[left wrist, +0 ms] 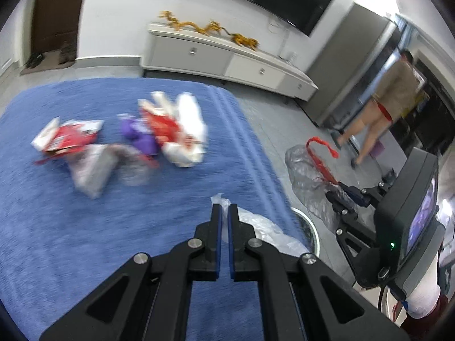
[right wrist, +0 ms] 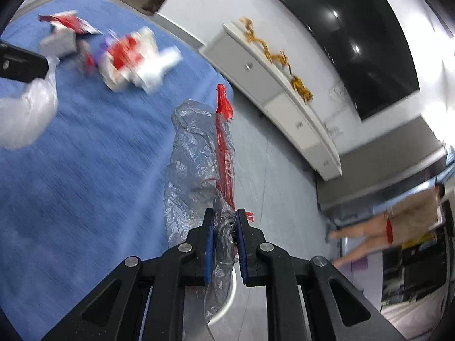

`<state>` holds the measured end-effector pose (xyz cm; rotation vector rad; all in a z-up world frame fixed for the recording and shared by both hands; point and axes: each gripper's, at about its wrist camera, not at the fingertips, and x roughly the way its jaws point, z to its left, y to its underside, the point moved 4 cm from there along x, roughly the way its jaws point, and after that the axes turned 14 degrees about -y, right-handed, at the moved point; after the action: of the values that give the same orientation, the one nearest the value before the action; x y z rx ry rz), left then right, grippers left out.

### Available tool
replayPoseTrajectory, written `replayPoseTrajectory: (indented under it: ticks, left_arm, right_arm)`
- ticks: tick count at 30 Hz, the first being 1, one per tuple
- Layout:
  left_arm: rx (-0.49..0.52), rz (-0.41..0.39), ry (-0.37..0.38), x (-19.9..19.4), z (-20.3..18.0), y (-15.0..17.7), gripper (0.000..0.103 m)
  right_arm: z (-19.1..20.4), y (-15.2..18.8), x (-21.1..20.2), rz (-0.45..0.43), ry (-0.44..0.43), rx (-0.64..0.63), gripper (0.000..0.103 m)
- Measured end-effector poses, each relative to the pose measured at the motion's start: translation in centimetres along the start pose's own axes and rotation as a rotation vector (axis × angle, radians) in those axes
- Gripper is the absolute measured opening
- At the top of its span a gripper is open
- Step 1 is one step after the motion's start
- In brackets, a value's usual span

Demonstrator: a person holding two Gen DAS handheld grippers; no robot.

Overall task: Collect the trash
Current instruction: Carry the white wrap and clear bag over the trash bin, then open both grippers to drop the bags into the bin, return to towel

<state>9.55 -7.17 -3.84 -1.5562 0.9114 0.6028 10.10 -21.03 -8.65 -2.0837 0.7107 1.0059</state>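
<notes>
Left gripper (left wrist: pixel 225 213): fingers clamped on clear wrapper (left wrist: pixel 264 227). Right gripper (right wrist: pixel 225 221): clamped on trash bag (right wrist: pixel 196 153), just right of it. Wrapper pile (left wrist: pixel 128 139) ahead-left, nearer left gripper.

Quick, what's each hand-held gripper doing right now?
Left hand-held gripper: closed on a clear plastic bag.
Right hand-held gripper: closed on a grey trash bag with red drawstring.

open room: bare stretch of blue blanket (left wrist: pixel 85 227) on the near side of the trash pile (left wrist: pixel 128 142) | blocked: pile covers the blanket's middle | right of pile: clear bag with red strip (right wrist: pixel 199 156) hangs over the blanket edge | beyond pile: white cabinet (left wrist: pixel 227 59), bare floor between
</notes>
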Motion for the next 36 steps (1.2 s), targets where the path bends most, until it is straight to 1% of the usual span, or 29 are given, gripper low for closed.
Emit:
replayPoseTrajectory:
  ticks: [3, 5, 8, 9, 11, 13, 15, 18, 22, 26, 28, 33, 36]
  left_arm:
    - [0.073, 0.019, 0.016, 1.4, -4.7, -0.1, 0.003]
    - [0.107, 0.035, 0.029, 2.3, -7.4, 0.0, 0.003]
    - [0.162, 0.069, 0.042, 4.2, -12.1, 0.5, 0.003]
    - [0.178, 0.078, 0.039, 5.0, -13.6, 0.6, 0.003]
    - [0.191, 0.103, 0.036, 6.3, -15.5, 1.0, 0.003]
    - [0.193, 0.147, 0.033, 8.0, -17.4, 1.4, 0.003]
    - [0.201, 0.175, 0.010, 9.7, -18.9, 1.9, 0.003]
    - [0.206, 0.237, -0.014, 12.4, -20.9, 2.9, 0.003]
    - [0.207, 0.308, -0.041, 15.4, -22.7, 3.8, 0.003]
    - [0.209, 0.365, -0.061, 17.8, -24.1, 4.6, 0.003]
    - [0.209, 0.395, -0.070, 19.0, -24.9, 5.2, 0.004]
    - [0.196, 0.459, -0.097, 21.8, -26.0, 6.4, 0.004]
    - [0.176, 0.483, -0.104, 22.8, -25.8, 6.8, 0.005]
  right_arm:
    - [-2.8, 3.0, 1.1, 0.041, -0.007, 0.070, 0.014]
    - [-4.6, 5.0, 2.0, 0.079, -0.031, 0.118, 0.014]
    - [-6.4, 7.8, 3.9, 0.161, -0.082, 0.166, 0.014]
    - [-7.0, 9.1, 5.1, 0.208, -0.118, 0.180, 0.014]
    - [-7.7, 10.9, 6.8, 0.268, -0.158, 0.195, 0.014]
    - [-8.3, 12.8, 9.0, 0.348, -0.187, 0.189, 0.014]
    - [-8.7, 14.4, 11.2, 0.413, -0.210, 0.190, 0.014]
    - [-9.3, 16.6, 14.4, 0.482, -0.236, 0.208, 0.014]
    - [-10.0, 19.3, 17.5, 0.521, -0.287, 0.263, 0.014]
    - [-10.7, 21.6, 19.8, 0.533, -0.359, 0.352, 0.014]
    - [-10.5, 22.5, 20.6, 0.540, -0.388, 0.390, 0.014]
    - [-10.7, 24.1, 22.9, 0.569, -0.438, 0.449, 0.014]
    - [-10.8, 24.9, 23.7, 0.577, -0.458, 0.473, 0.015]
